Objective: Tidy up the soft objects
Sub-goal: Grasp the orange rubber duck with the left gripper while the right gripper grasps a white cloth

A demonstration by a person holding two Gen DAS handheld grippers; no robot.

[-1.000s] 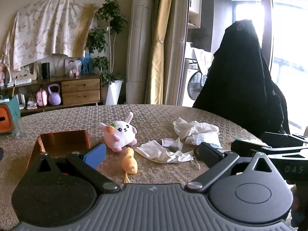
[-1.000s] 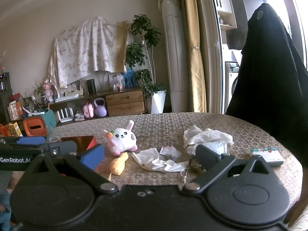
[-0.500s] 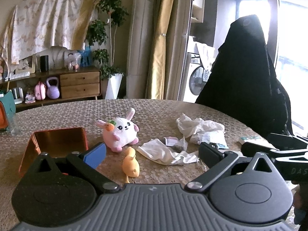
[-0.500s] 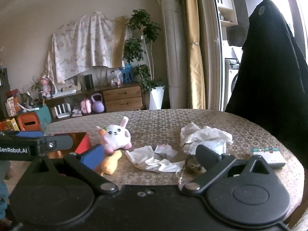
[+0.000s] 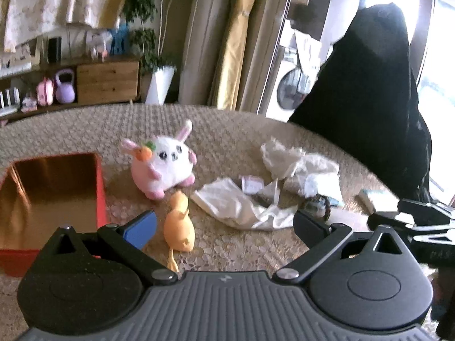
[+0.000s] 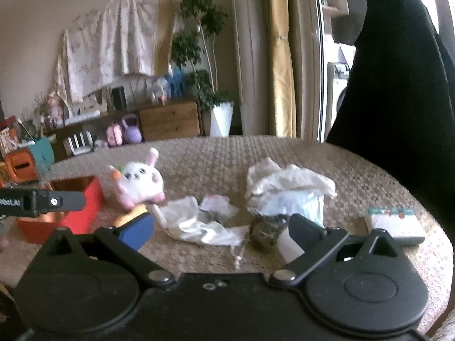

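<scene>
Both grippers were held above the table with their jaws spread wide and nothing between them. By the look of it, the tidying had not started: the red box was empty and every soft item lay loose on the patterned tablecloth [image 5: 227, 130].

Just ahead of the left gripper [image 5: 224, 223], nearest its blue-padded jaw, lay a small orange plush toy [image 5: 179, 228] on its side. Beyond that sat a round white-and-pink bunny plush [image 5: 163, 163], upright, with a carrot by one ear. The open red box [image 5: 51, 199] stood outside the blue-padded jaw.

Ahead of the right gripper [image 6: 220, 227] a crumpled white cloth [image 6: 199, 223] lay flat, with a dark bundle [image 6: 267, 231] near the black jaw. Farther out sat a heap of white wrapping [image 6: 287, 187].
</scene>
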